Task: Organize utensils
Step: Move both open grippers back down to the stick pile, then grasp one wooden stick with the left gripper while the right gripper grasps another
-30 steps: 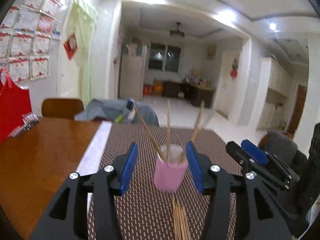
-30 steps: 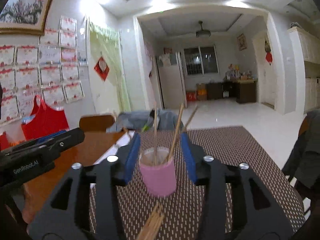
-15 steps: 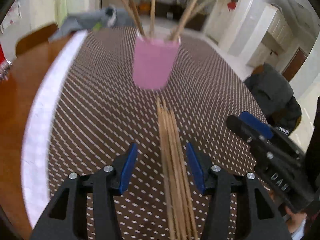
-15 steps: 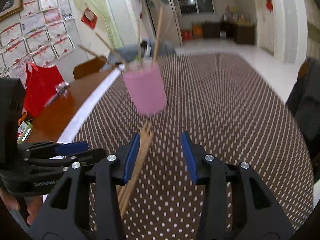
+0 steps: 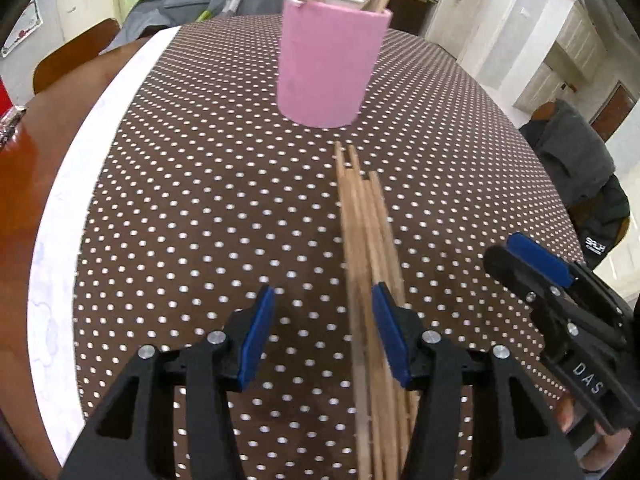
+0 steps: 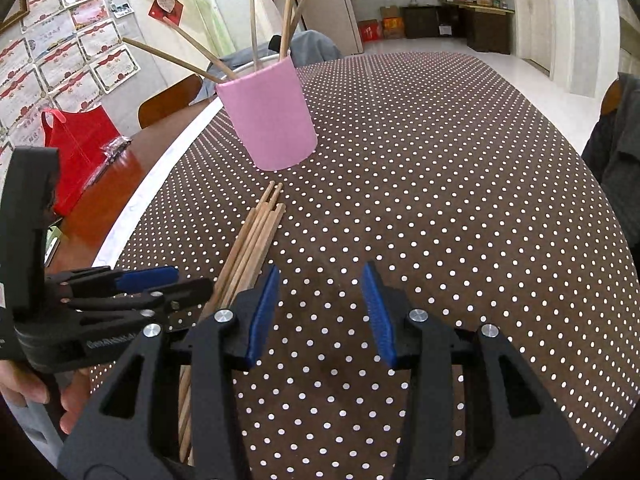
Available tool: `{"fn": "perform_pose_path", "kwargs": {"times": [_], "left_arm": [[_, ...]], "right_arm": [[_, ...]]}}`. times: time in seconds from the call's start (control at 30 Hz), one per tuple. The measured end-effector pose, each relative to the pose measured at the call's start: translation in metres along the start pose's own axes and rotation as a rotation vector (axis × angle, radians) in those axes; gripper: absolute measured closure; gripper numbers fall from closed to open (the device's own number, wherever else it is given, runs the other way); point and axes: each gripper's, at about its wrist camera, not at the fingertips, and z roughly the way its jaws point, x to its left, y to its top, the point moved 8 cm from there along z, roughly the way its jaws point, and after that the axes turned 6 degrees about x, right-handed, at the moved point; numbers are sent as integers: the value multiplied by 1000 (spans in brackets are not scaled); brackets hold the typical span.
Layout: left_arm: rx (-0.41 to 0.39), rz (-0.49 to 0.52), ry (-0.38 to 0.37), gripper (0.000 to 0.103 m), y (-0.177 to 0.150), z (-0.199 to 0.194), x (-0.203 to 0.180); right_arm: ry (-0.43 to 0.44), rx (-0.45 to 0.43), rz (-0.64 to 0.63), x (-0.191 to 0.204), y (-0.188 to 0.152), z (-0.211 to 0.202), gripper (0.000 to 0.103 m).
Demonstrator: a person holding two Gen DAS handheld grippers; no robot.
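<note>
1. A red bag [image 6: 76, 148] sits at the tabletop's [image 5: 36, 168] left edge, chairs beyond.
2. One pink cup [image 5: 330, 60] holds five chopsticks [image 6: 286, 8]; a loose bundle [image 5: 370, 264] lies before it on the dotted mat [image 6: 460, 184].
3. Left gripper [image 5: 322, 334] and right gripper [image 6: 318, 312]: fingers partly apart, empty; the bundle runs beside the left gripper's right finger [image 5: 390, 334].
</note>
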Motion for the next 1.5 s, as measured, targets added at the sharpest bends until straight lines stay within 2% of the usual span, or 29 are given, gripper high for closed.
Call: {"fn": "perform_pose_path", "kwargs": {"times": [0.13,0.27,0.47,0.5,0.53,0.57,0.73,0.8,1.0,1.3,1.5], "left_arm": [[22,7,-1,52,3,4,1],[24,44,34,52,7,9,-6],[24,18,36,53,20,12,-5],[20,15,35,57,22,12,-4],[20,16,29,67,26,13,-3],[20,17,23,69,27,13,-3],[13,26,20,73,29,14,-1],[11,29,29,74,25,12,1],[6,19,50,73,16,8,8],[11,-44,53,74,12,2,32],[22,-53,48,74,14,4,32]], "right_arm": [[1,14,-10,7,1,9,60],[2,30,-17,10,-1,14,60],[-8,52,-26,11,-1,17,60],[-9,56,-28,13,0,18,60],[-7,67,-33,14,0,19,60],[-3,76,-37,16,1,20,60],[15,131,-69,28,2,28,60],[19,153,-76,32,2,30,60],[-47,224,-107,44,4,47,60],[-107,245,-138,54,11,59,60],[-126,261,-133,58,19,68,60]]}}
